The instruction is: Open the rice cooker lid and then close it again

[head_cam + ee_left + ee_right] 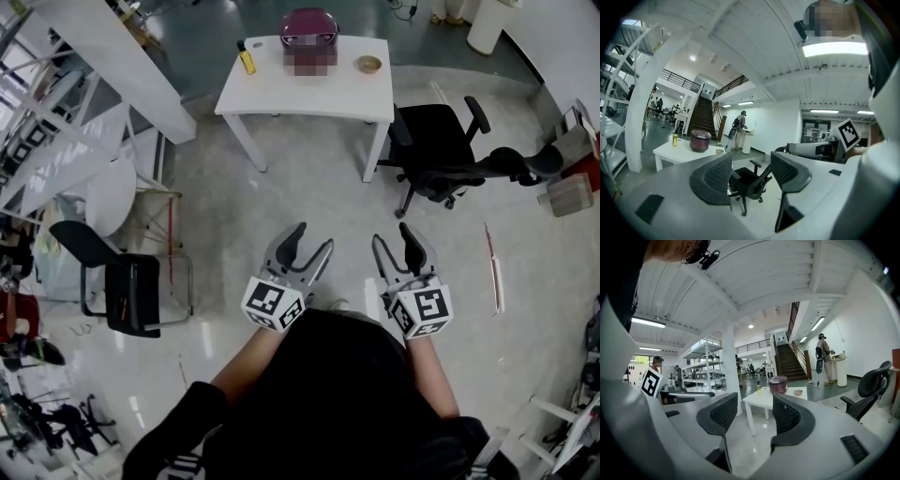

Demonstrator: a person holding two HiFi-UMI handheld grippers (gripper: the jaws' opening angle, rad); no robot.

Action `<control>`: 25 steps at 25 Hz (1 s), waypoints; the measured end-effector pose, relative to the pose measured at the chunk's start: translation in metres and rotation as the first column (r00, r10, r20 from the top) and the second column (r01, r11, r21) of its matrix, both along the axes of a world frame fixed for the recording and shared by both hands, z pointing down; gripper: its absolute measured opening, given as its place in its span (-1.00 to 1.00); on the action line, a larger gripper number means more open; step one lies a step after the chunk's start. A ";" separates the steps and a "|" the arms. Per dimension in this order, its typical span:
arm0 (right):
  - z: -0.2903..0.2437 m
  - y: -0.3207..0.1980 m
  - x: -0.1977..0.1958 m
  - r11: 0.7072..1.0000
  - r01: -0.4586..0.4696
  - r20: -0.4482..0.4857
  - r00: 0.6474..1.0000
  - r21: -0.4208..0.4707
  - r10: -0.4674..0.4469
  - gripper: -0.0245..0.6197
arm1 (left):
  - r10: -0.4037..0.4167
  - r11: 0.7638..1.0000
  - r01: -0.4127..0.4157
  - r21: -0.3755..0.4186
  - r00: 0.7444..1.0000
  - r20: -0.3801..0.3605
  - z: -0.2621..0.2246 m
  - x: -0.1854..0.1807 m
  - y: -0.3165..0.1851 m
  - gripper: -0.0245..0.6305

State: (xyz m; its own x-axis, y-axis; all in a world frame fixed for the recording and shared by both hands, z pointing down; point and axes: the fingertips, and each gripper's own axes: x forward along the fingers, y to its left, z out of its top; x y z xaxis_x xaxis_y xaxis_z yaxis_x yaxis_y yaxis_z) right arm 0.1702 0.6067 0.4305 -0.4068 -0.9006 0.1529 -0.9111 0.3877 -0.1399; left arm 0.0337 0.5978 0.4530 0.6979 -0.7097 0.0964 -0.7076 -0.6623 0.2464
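Observation:
The maroon rice cooker (309,28) stands with its lid down at the back of a white table (347,94), far ahead of me across the floor. It also shows small in the left gripper view as the cooker (700,140) and in the right gripper view as the cooker (778,384). My left gripper (313,236) and right gripper (391,233) are held side by side in front of my body, well short of the table. Both stand open with nothing between their jaws, as the left gripper (751,164) and right gripper (752,411) show in their own views.
A yellow bottle (247,58) and a small bowl (368,64) sit on the table beside the cooker. A black office chair (441,150) stands right of the table, another black chair (127,291) to my left. White stairs and shelving line the left side. A person (821,357) stands far off.

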 end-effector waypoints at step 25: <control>0.029 -0.089 -0.011 0.996 0.055 0.007 0.998 -0.077 -0.055 -0.30 | -0.067 0.997 0.067 -0.044 0.998 0.001 0.029 -0.018 -0.083 -0.20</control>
State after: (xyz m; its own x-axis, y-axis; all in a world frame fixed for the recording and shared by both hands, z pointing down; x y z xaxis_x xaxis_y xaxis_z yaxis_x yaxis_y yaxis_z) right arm 0.1597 0.5174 0.4595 -0.4563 -0.8625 0.2189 -0.8879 0.4252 -0.1755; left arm 0.0156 0.5150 0.4817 0.6493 -0.7496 0.1282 -0.7495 -0.6022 0.2749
